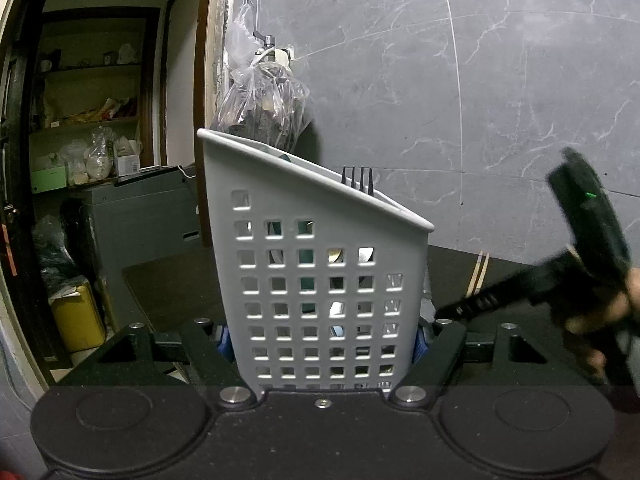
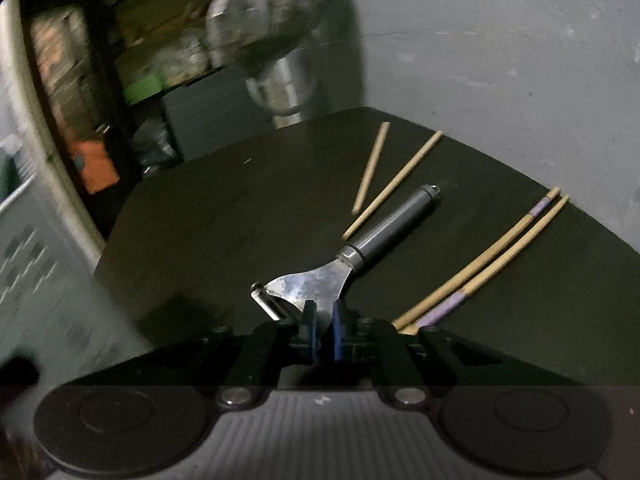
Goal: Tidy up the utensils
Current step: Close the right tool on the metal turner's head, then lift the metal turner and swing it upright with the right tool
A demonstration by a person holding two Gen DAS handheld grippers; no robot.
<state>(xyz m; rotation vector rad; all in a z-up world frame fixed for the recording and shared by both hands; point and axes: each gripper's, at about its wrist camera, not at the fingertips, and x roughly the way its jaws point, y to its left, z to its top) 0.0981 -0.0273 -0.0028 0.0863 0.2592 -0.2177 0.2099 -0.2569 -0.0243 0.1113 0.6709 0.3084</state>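
1. The steel peeler with a dark grey cylindrical handle lay on the dark counter, its head pinched between the right gripper's nearly closed fingers, its long axis running away to the upper right.
2. The left gripper's fingers clamped the white perforated plastic utensil basket, judged the destination, which stood to the left.
3. Wooden chopsticks lay just beyond the handle.

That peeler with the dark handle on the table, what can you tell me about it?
The peeler has a shiny, smudged metal head that fans out into a Y, with a small blade bar across one prong, and a dark grey cylindrical handle with a ring collar. It lies tilted across the dark table, handle pointing away. The right gripper pinches the head's near edge. Chopsticks lie beside it.
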